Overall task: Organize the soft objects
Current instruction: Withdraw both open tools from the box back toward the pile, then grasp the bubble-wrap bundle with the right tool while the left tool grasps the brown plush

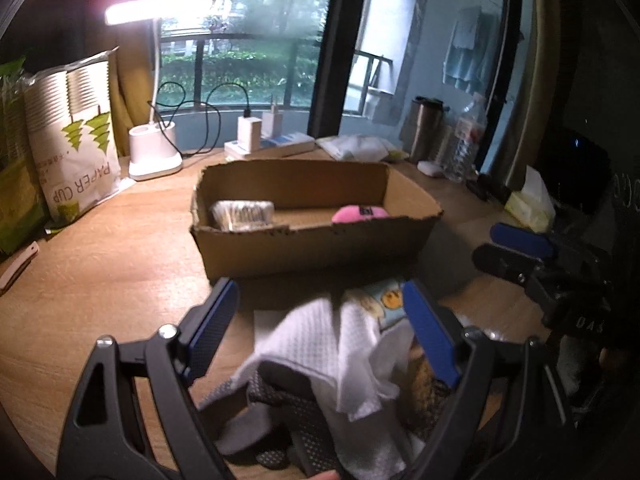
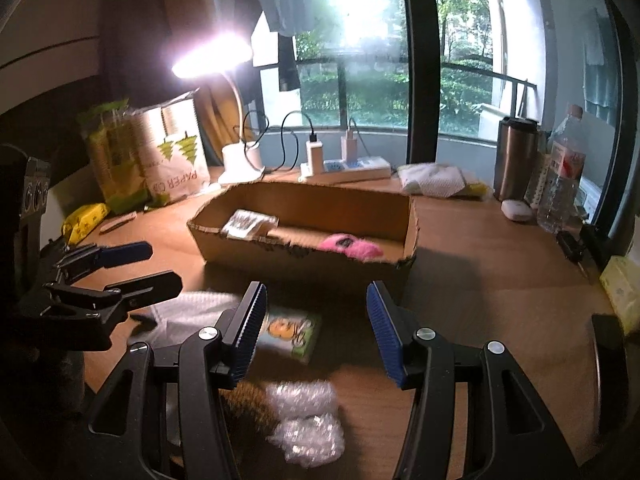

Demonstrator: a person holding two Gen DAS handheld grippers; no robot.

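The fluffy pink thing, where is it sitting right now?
The fluffy pink thing lies inside the cardboard box, toward its right end in both views, against the near wall.

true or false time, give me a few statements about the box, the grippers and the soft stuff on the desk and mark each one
1. A pink fuzzy item lies inside the cardboard box. True.
2. The right gripper is shut on the bubble wrap. False: its jaws stand open, and the bubble wrap lies on the desk below them.
3. The white cloth is already in the box. False: it lies in front of the box, between the fingers of the left gripper.
4. The desk lamp is switched on. True.
5. The box is empty. False: it holds the pink item and a clear-wrapped pack.
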